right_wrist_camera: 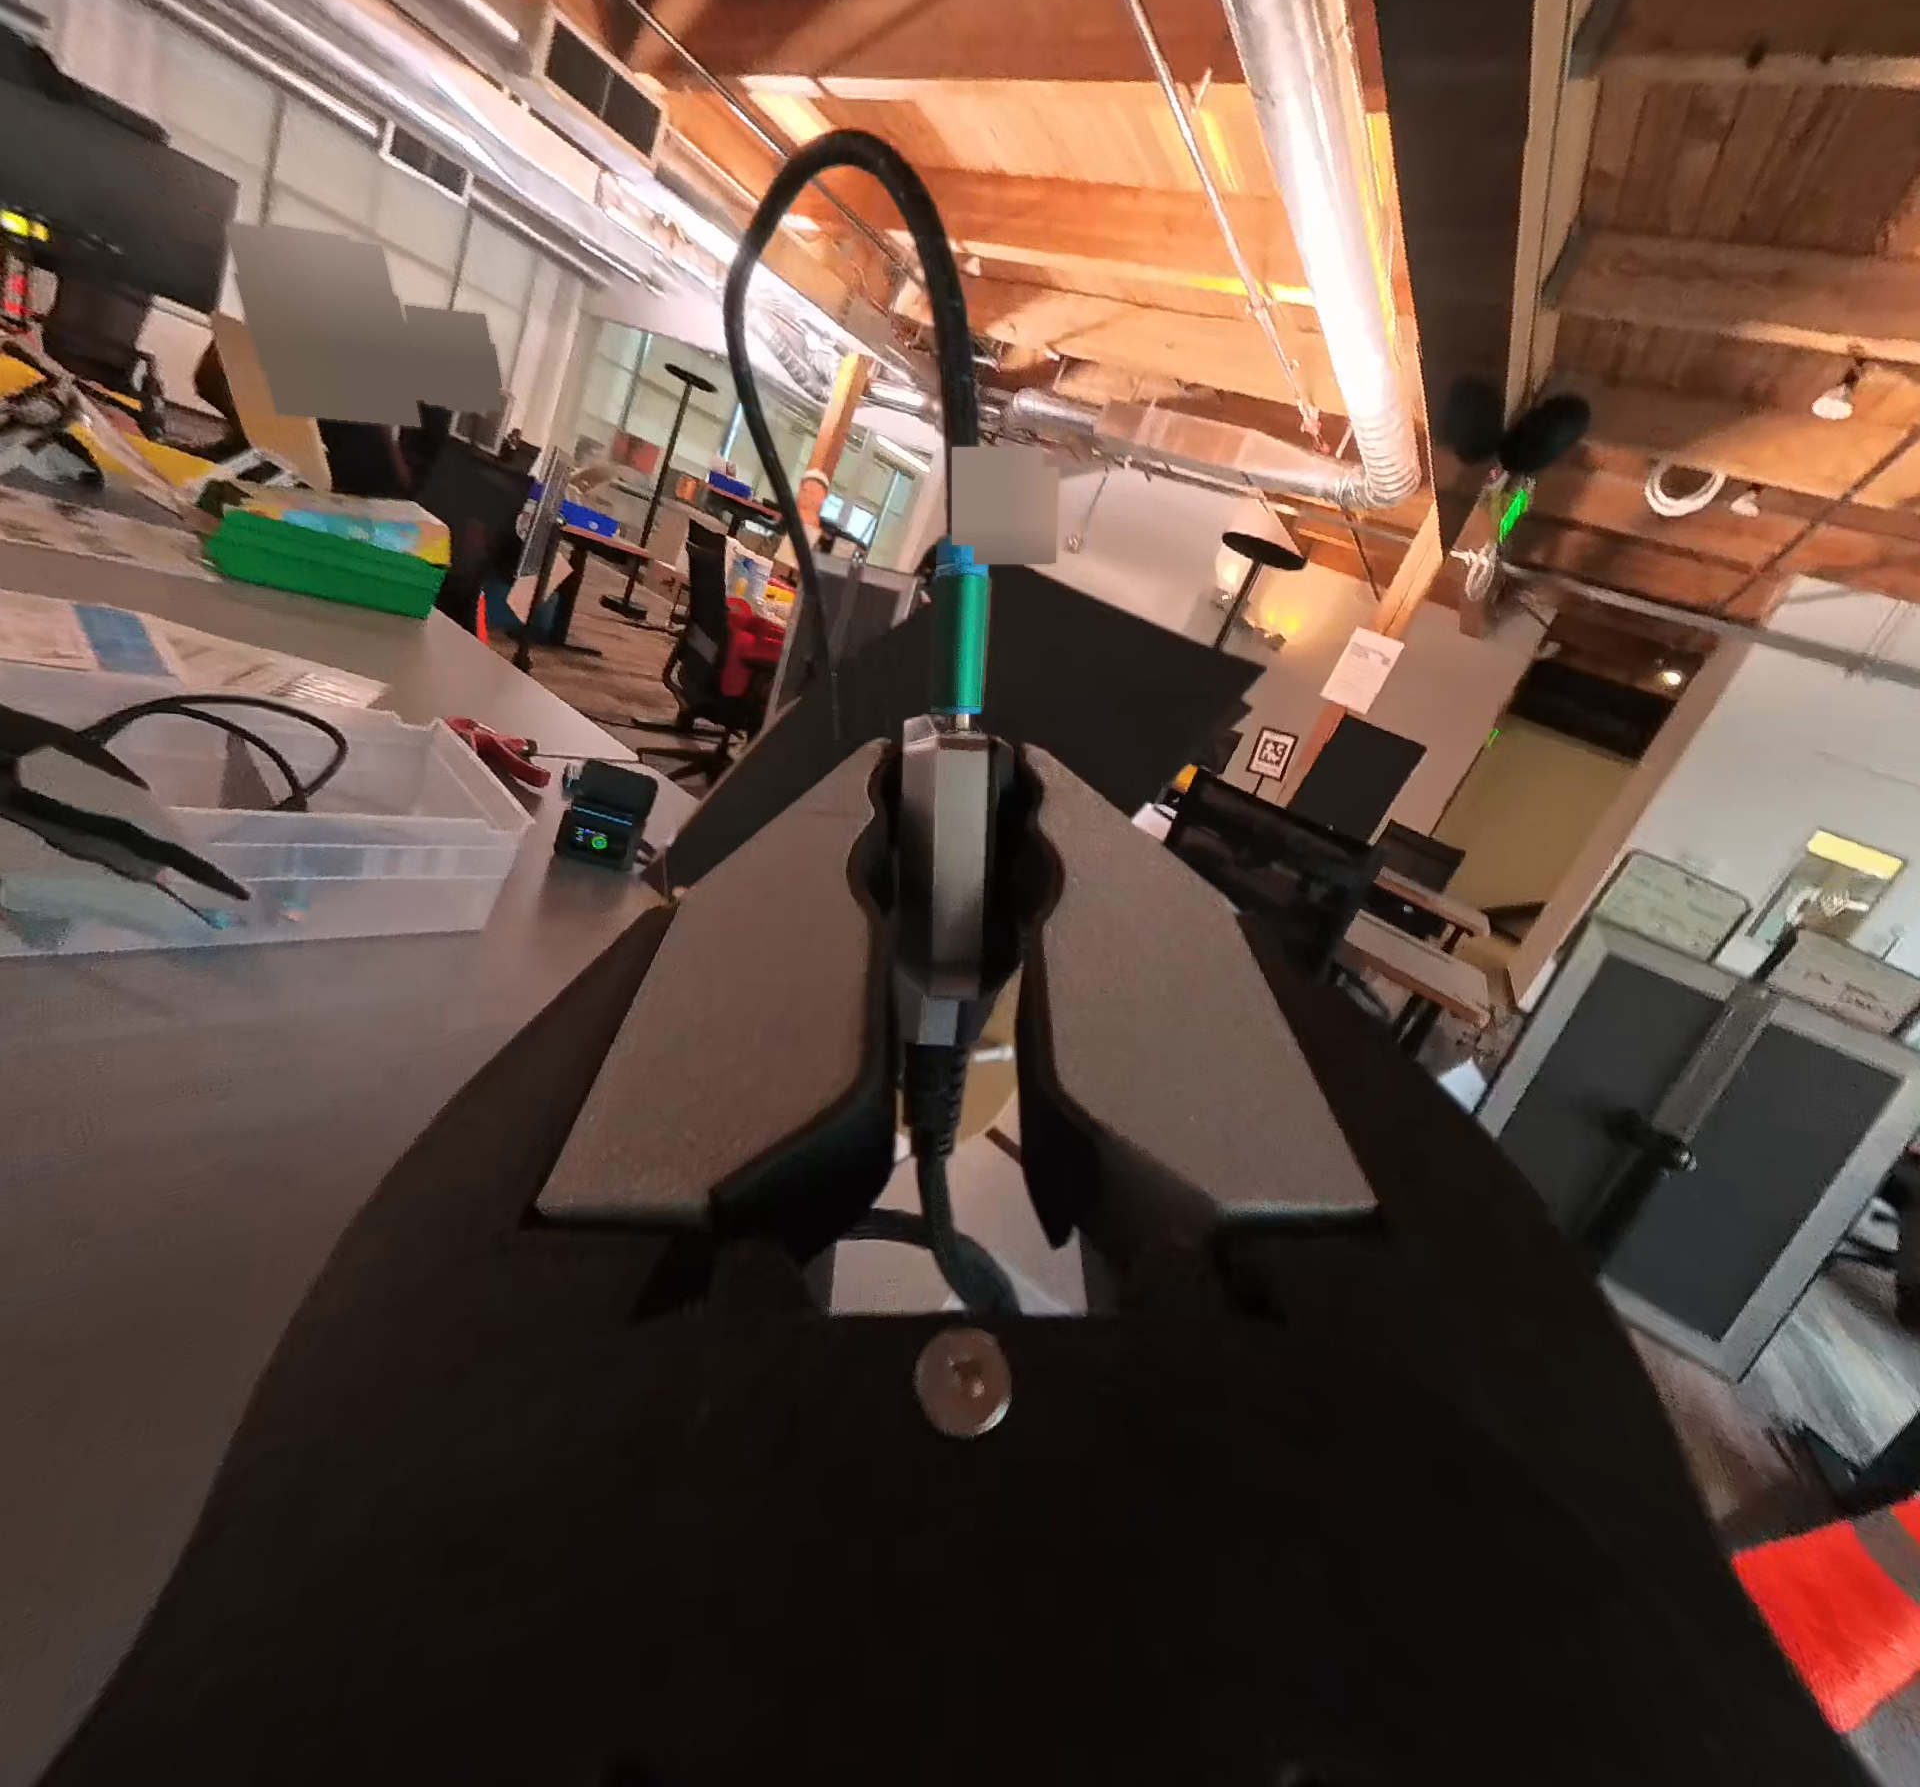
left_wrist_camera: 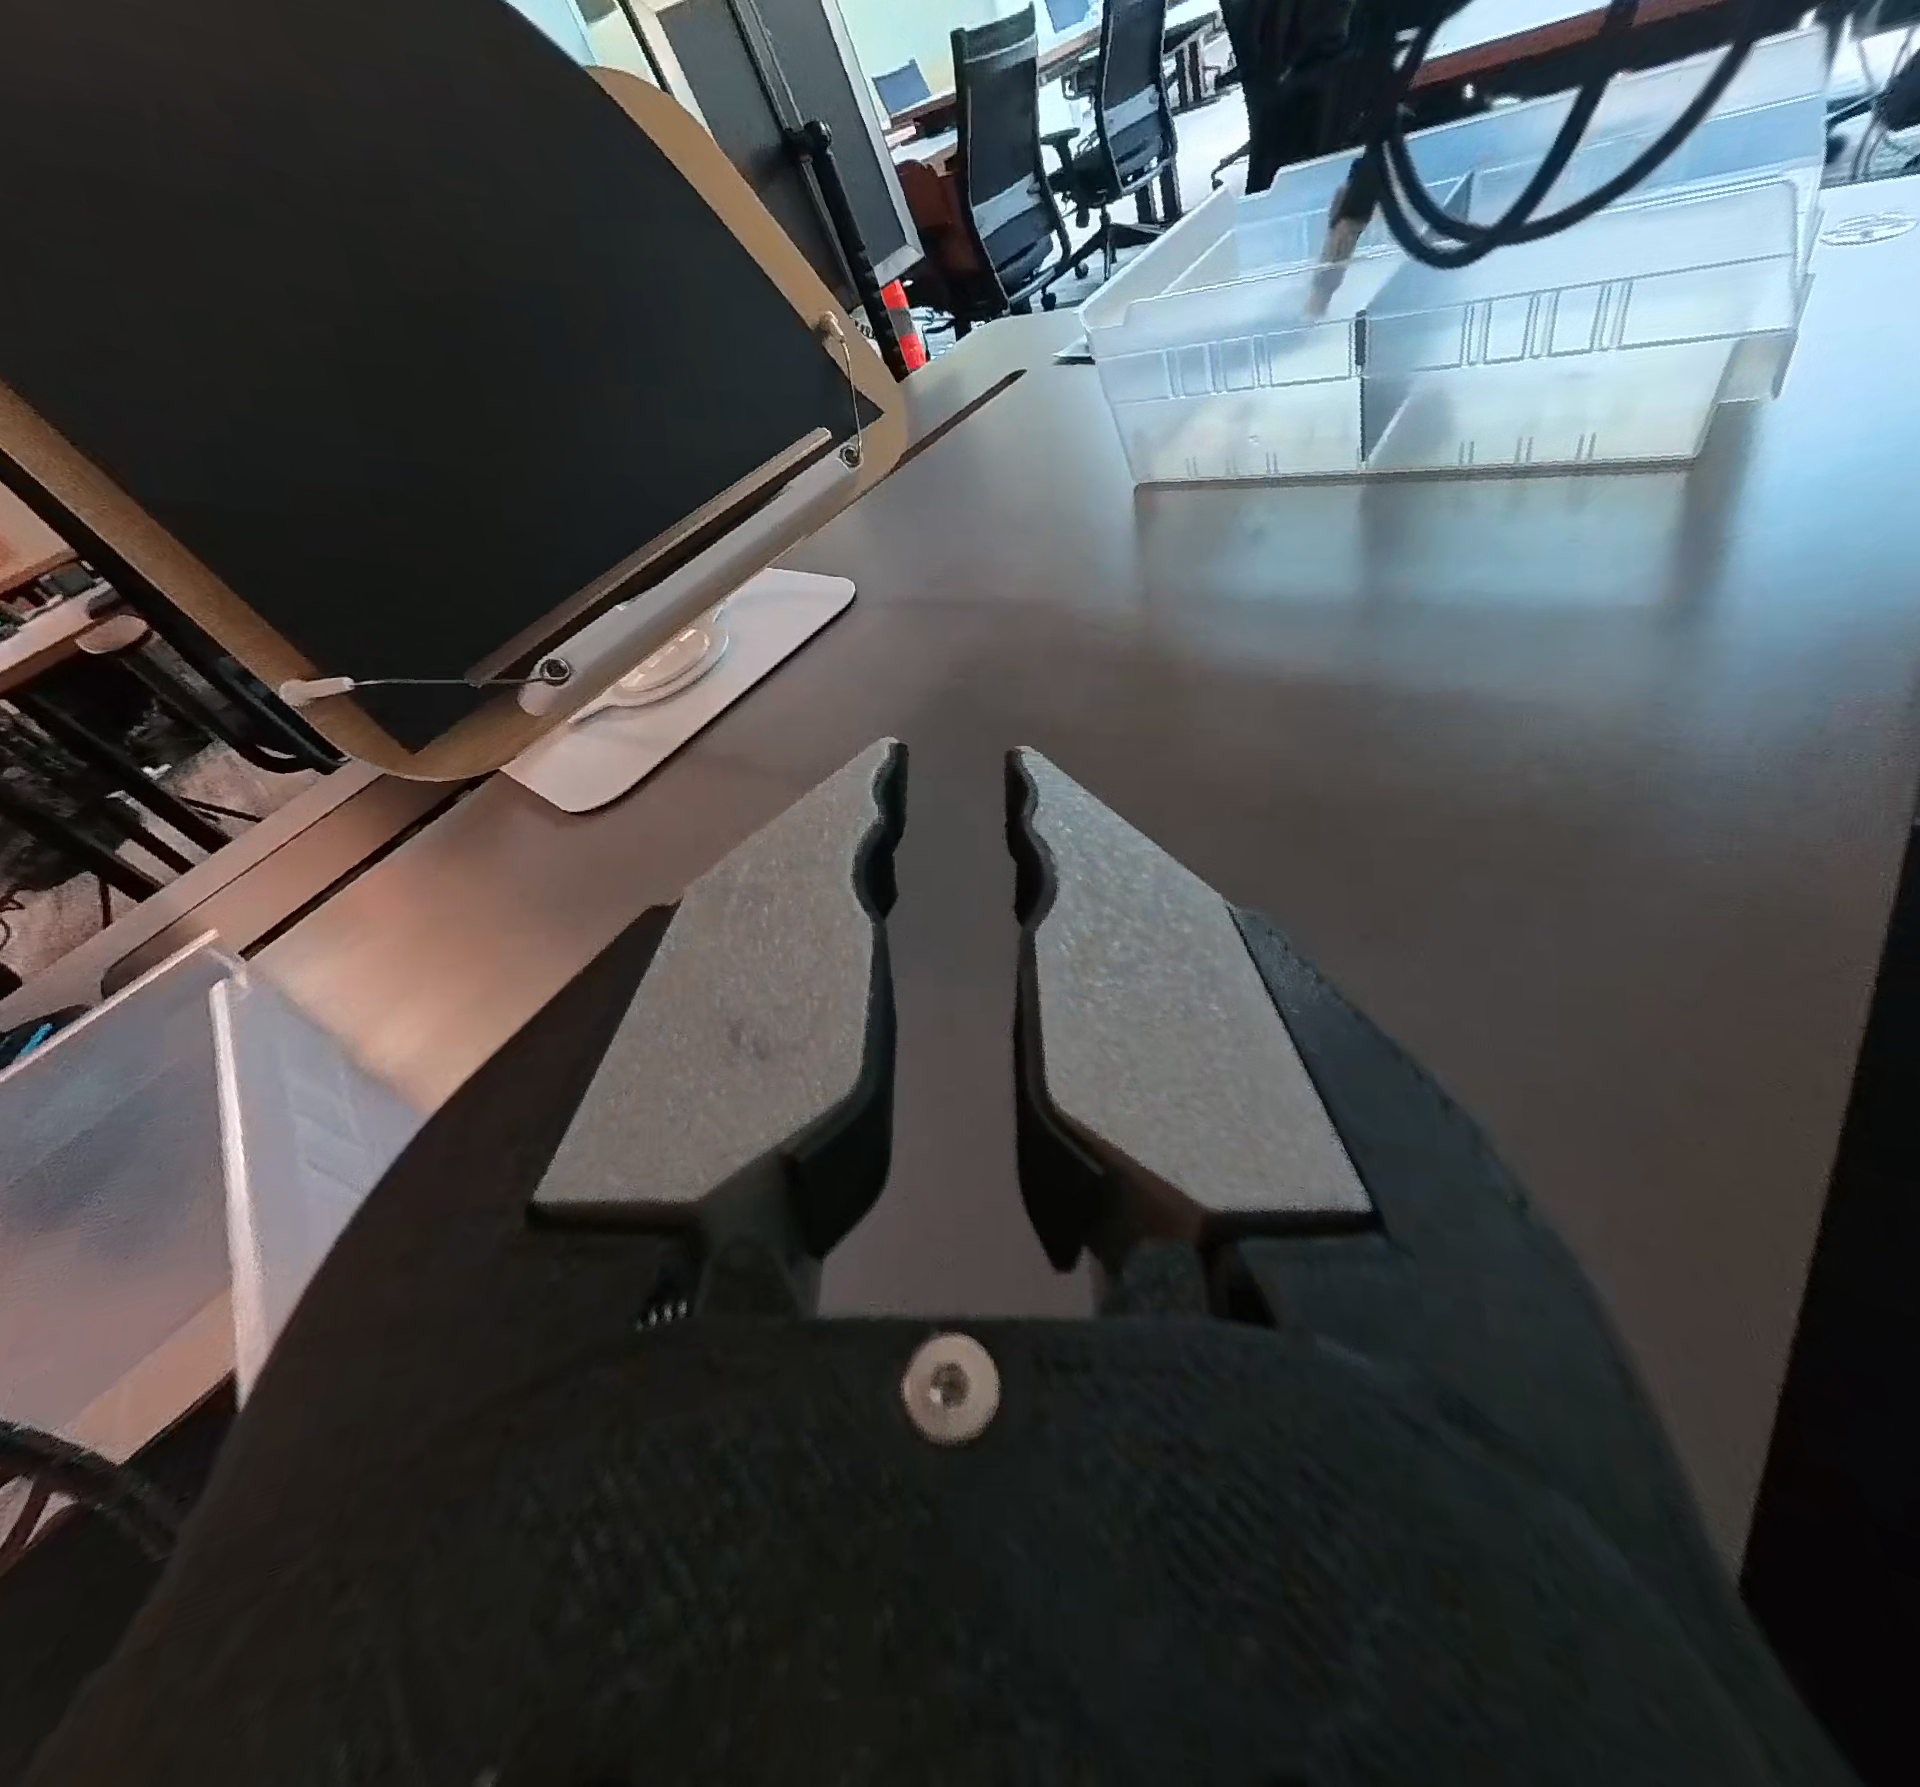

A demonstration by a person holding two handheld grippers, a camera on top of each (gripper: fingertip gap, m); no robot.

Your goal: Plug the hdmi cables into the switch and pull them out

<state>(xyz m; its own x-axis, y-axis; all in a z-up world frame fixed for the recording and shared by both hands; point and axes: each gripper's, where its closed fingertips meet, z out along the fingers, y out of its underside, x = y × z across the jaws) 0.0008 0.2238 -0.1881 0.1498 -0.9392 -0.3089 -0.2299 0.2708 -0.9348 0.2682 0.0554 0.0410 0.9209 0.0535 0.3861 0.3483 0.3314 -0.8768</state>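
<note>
Our right gripper [right_wrist_camera: 956, 761] clenches the grey switch [right_wrist_camera: 951, 864] at frame centre; our left gripper [left_wrist_camera: 956, 766] gapes empty, so the dangling cable [right_wrist_camera: 831, 303] could twist the switch loose.

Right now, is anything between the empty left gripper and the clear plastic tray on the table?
Nothing visible. From the left gripper to the clear tray only bare dark table shows. Black cables hang over the tray, not in the path.

From the left wrist we look low across the tabletop [left_wrist_camera: 1351, 698]; from the right, upward toward the ceiling [right_wrist_camera: 1039, 127]. Both views share the clear tray [left_wrist_camera: 1455, 355].
</note>
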